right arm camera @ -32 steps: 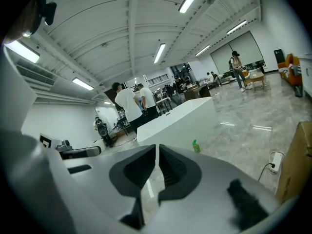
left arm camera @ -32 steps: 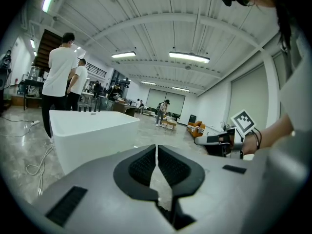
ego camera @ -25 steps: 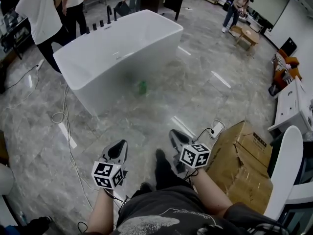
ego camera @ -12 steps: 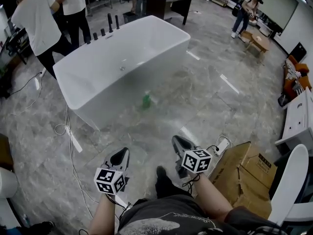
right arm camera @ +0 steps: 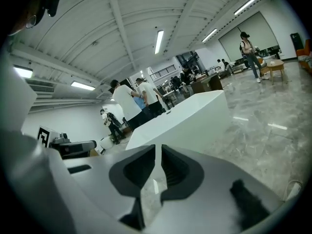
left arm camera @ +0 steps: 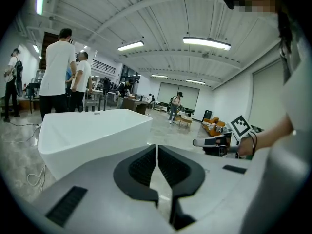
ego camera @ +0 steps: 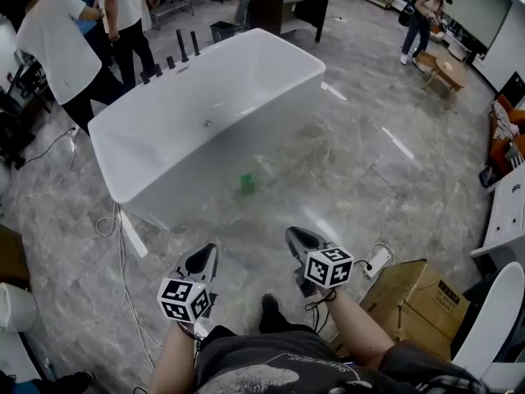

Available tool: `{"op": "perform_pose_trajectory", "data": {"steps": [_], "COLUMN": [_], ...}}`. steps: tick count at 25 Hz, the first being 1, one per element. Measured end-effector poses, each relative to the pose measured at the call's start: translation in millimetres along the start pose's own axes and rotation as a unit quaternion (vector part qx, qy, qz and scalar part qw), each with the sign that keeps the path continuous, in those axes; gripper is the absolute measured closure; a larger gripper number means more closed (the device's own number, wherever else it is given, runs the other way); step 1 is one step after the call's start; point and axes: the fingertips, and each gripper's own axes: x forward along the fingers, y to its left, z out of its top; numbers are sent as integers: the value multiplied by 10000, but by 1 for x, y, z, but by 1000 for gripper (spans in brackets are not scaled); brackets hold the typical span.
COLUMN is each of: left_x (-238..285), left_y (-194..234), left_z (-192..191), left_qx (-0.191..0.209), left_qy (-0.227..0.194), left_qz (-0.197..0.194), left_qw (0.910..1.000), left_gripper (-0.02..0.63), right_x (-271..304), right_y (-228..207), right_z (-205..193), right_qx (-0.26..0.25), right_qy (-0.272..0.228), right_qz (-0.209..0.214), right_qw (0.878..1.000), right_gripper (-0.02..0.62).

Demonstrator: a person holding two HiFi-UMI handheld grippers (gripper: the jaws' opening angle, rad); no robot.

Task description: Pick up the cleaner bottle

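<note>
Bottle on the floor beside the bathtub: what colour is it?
Green. The cleaner bottle shows best in the head view, though small and blurry.

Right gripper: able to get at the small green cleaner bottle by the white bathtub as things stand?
Probably not yet. The small green cleaner bottle sits by the white bathtub, well ahead of the right gripper; only grey marble floor lies between, but its jaws are shut.

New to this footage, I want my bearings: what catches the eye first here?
A white bathtub stands in the middle, a small green bottle on the floor beside its near wall. Low in the head view, the left gripper and right gripper are both shut and empty, short of the bottle.
</note>
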Motion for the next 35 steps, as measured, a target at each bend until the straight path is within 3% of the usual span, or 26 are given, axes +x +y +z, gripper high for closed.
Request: {"op": "perform_pose_trajectory", "data": {"steps": [6,16,22,29,35], "left_x": [11,43,68,104,123], "left_y": [19,103,142,164,182], "left_z": [18,21,40,28,14], "left_qx": [-4,-385,-239,-120,-155], "left_qy": [-221,-207,-141,60,283], "left_qz": [353,639,184,-156,-253], "left_qw": [9991,9970,9994,9998,9992], "left_gripper": [581,583,581,583,582], "right_x": [21,61,86,114,147], "right_y": [-10,-6,-6,-22,-34], "right_z": [21,19,29,13,23], "right_qx": [-387,-484,-525,-422,-121], "right_qy": [25,288,341,410,-121], "right_qz": [-215,-631,-1064,-1487,-1237], "right_qw": [9990,9964,9923,9871,9922], "right_gripper": [560,560,560,560,560]}}
